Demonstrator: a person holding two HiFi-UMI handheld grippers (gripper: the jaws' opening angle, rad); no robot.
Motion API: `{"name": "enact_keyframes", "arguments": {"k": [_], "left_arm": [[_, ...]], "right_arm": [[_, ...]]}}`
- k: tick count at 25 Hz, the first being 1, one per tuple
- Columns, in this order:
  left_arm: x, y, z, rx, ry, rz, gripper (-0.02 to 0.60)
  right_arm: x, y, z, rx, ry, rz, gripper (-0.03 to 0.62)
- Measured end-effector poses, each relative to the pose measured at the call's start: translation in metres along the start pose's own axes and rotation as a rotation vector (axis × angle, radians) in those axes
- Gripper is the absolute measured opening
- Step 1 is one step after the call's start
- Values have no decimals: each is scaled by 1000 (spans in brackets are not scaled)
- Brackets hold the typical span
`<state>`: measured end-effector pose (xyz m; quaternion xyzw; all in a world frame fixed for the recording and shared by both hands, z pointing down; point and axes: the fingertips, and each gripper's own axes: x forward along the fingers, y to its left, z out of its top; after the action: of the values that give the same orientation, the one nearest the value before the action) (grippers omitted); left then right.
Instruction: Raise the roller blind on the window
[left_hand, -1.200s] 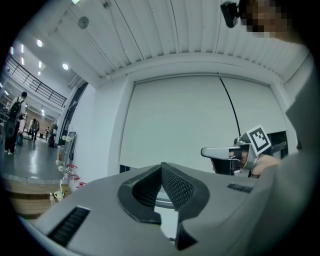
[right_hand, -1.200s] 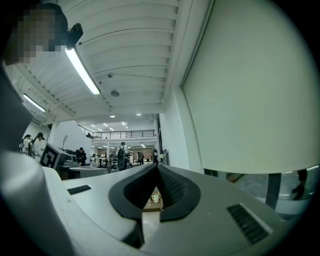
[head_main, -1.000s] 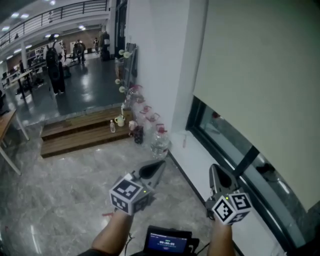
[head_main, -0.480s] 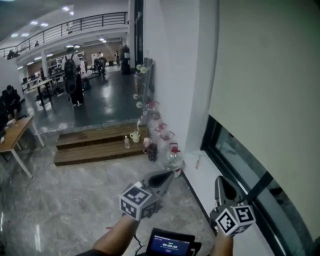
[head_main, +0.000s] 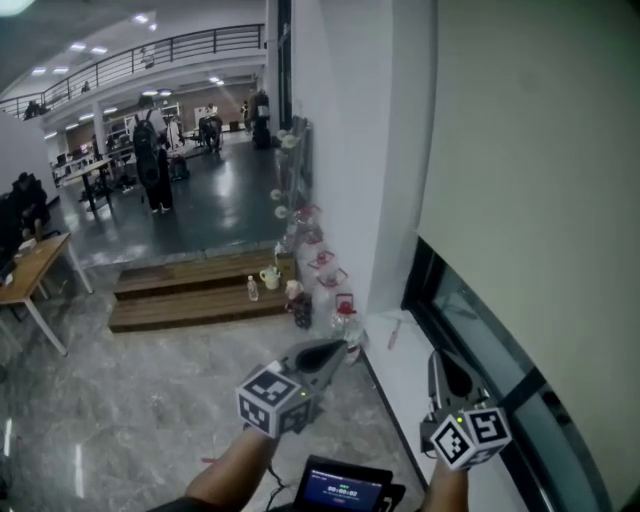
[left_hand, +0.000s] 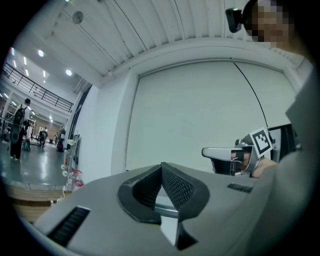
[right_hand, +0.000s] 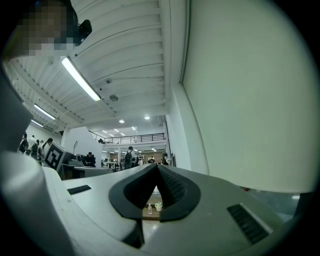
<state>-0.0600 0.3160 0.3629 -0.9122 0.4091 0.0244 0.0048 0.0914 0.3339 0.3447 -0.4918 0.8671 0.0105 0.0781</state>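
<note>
Cream blind (head_main: 540, 150) edge (open floor (head_main: 130, 400) left)

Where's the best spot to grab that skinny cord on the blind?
Pinch the cord low on its hanging stretch, coming from the room side. It is thin and seems to hang free in front of the blind, so nothing blocks a pinch there.

left tongs (head_main: 335, 349), right tongs (head_main: 438, 359), apparently carried forward

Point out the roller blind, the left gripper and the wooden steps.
roller blind (head_main: 530, 170), head view, middle of its pale fabric.
left gripper (head_main: 336, 349), head view, tip of its closed jaws.
wooden steps (head_main: 180, 275), head view, the upper tread.
</note>
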Motion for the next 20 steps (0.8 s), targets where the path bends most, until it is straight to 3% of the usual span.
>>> {"name": "enact_keyframes", "arguments": {"k": [4, 9, 20], "left_arm": [[24, 5, 1, -28, -13, 2, -9], [53, 9, 3, 17, 22, -5, -9], [123, 47, -10, 2, 24, -71, -9]], "right_arm": [[18, -22, -3, -15, 15, 27, 21], [37, -43, -1, 3, -8, 50, 21], [98, -86, -19, -3, 6, 27, 23]]}}
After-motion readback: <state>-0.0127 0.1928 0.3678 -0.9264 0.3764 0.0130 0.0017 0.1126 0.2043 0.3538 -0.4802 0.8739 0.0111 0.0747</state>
